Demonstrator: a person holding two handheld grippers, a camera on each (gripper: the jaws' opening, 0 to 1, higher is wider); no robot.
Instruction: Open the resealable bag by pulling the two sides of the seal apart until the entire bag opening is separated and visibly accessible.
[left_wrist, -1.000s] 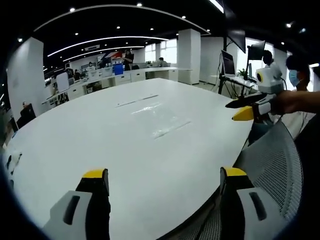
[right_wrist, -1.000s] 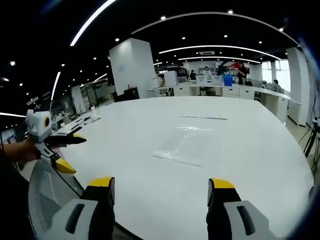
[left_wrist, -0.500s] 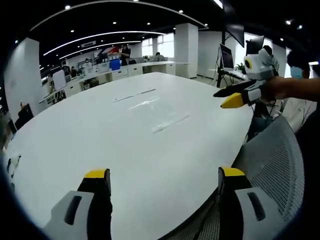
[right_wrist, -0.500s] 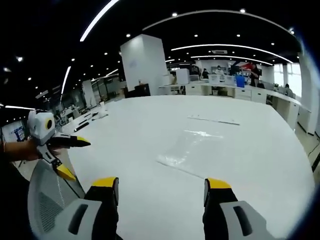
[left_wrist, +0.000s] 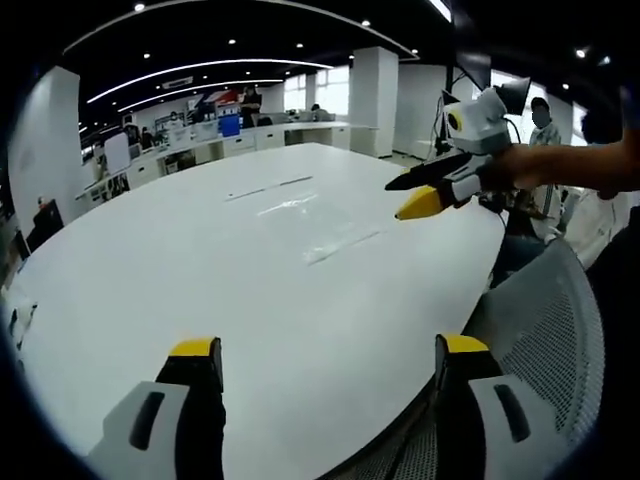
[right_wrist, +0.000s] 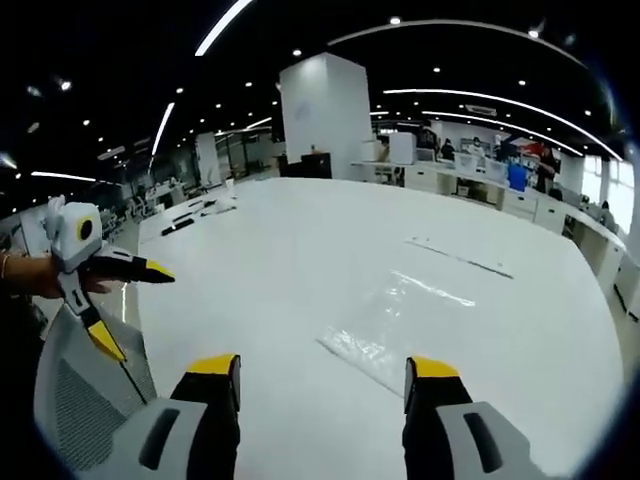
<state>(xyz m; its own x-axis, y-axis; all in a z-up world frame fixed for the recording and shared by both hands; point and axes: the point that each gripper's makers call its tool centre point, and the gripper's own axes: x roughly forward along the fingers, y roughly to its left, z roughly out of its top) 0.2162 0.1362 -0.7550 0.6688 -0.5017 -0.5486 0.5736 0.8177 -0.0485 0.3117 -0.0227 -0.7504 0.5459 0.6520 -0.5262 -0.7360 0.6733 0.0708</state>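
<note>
A clear resealable bag (left_wrist: 318, 225) lies flat on the white table (left_wrist: 150, 280), hard to make out but for its glossy creases. In the right gripper view the bag (right_wrist: 400, 318) lies just beyond my right gripper (right_wrist: 322, 368), whose jaws stand wide apart with nothing between them. From the right of the left gripper view that same right gripper (left_wrist: 402, 198), held by a hand, hovers open over the table close to the bag's near right corner. My left gripper (left_wrist: 328, 350) is open and well short of the bag, above the table's near edge. It also appears as the left gripper (right_wrist: 130, 308) at the table's left side.
A thin strip (left_wrist: 265, 188) lies on the table beyond the bag. A grey mesh chair back (left_wrist: 545, 330) stands at the table's near edge, also seen as the chair back (right_wrist: 80, 410). Desks, monitors and people are in the far background.
The right gripper has moved in over the table toward the bag, and the bag now sits closer and larger in its view. The left gripper has barely moved.
</note>
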